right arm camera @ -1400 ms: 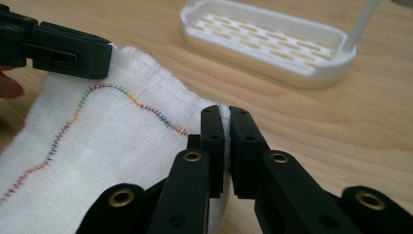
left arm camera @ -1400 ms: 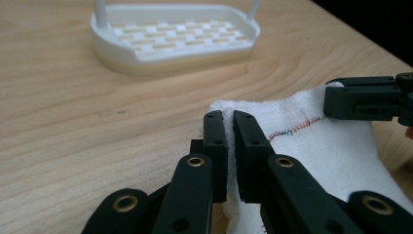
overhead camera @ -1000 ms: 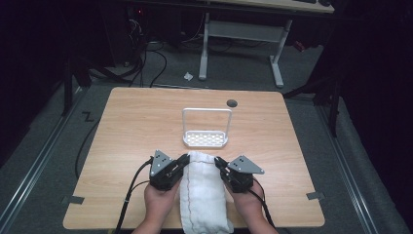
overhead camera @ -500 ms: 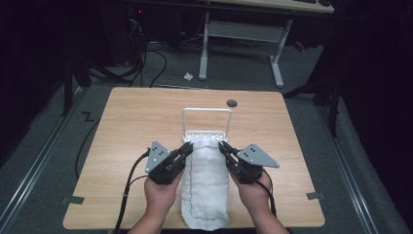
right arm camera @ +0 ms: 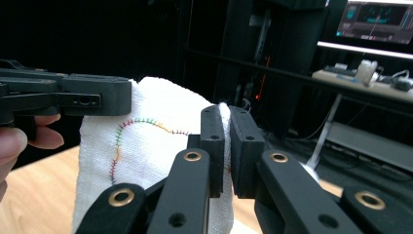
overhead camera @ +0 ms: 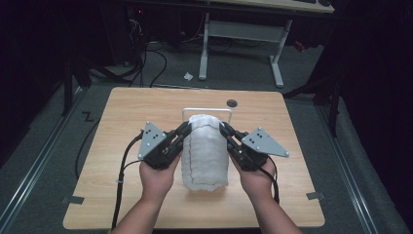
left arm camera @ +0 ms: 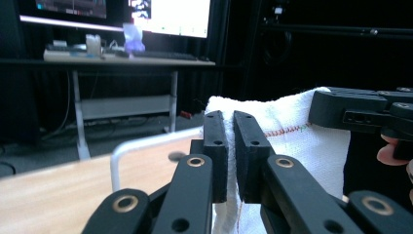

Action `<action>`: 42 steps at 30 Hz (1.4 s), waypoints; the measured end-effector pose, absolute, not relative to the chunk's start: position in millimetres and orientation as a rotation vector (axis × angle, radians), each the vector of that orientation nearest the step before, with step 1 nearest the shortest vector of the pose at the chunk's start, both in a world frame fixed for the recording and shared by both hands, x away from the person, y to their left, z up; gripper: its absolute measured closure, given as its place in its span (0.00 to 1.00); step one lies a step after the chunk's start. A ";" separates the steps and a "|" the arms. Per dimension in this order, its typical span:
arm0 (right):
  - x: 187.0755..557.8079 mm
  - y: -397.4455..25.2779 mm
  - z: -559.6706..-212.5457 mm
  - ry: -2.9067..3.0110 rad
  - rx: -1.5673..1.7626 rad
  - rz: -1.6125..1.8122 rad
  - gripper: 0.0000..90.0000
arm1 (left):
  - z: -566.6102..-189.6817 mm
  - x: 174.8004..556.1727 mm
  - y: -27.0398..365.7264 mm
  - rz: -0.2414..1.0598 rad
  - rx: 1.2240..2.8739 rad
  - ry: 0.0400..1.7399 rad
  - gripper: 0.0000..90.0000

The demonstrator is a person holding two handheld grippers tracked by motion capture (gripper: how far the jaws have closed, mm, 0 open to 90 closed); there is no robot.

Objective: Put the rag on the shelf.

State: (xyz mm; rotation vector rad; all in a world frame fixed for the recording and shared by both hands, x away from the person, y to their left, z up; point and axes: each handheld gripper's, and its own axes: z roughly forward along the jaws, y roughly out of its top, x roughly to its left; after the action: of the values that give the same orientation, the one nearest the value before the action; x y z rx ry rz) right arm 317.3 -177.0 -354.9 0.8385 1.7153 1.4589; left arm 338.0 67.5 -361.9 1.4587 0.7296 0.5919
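the white woven cloth with a coloured stitched seam [overhead camera: 205, 151] hangs in the air over the middle of the light wooden bench [overhead camera: 122, 126], its top edge stretched between the two tools and its lower end drooping toward six o'clock, near the person's hands. the left gripper [overhead camera: 184, 130] has its jaws clamped on the cloth's corner at nine o'clock of that top edge, and in the left gripper view the white fabric is pinched between the two black pads; the right gripper [overhead camera: 225, 129] is closed the same way on the corner at three o'clock (a sliver of white shows between its pads in the right gripper view). just behind the cloth, toward twelve o'clock, stands a white wire rack with a tall looped handle [overhead camera: 229, 113]. the cloth looks light, soft and limp, so it will sag and fold wherever it is unsupported; i judge the top corners, well in from the hem, the sound places to hold, since a shallow pinch could slip off.
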 end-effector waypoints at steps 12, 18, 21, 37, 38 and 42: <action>338.9 -183.1 -315.6 1.661 0.823 1.492 0.96 | -329.0 363.2 63.0 0.653 1.456 0.681 0.95; 356.4 -188.9 -308.2 1.647 0.865 1.494 0.96 | -323.7 383.0 58.2 0.667 1.475 0.685 0.95; 365.6 -190.6 -309.6 1.646 0.884 1.480 0.96 | -323.8 393.2 56.6 0.684 1.482 0.697 0.95; 415.1 -190.5 -304.8 1.653 0.942 1.447 0.96 | -311.7 439.8 51.8 0.730 1.526 0.728 0.95; 419.0 -190.4 -304.5 1.653 0.950 1.450 0.96 | -310.5 443.2 51.5 0.730 1.529 0.733 0.95; 433.7 -190.1 -303.7 1.658 0.975 1.447 0.96 | -307.3 455.9 52.5 0.726 1.538 0.717 0.94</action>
State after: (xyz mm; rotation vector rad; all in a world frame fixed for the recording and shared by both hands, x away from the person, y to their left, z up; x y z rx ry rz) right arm 433.7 -190.1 -303.7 0.9746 1.6583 1.4472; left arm 455.9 52.5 -307.3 1.5384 0.7169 0.7265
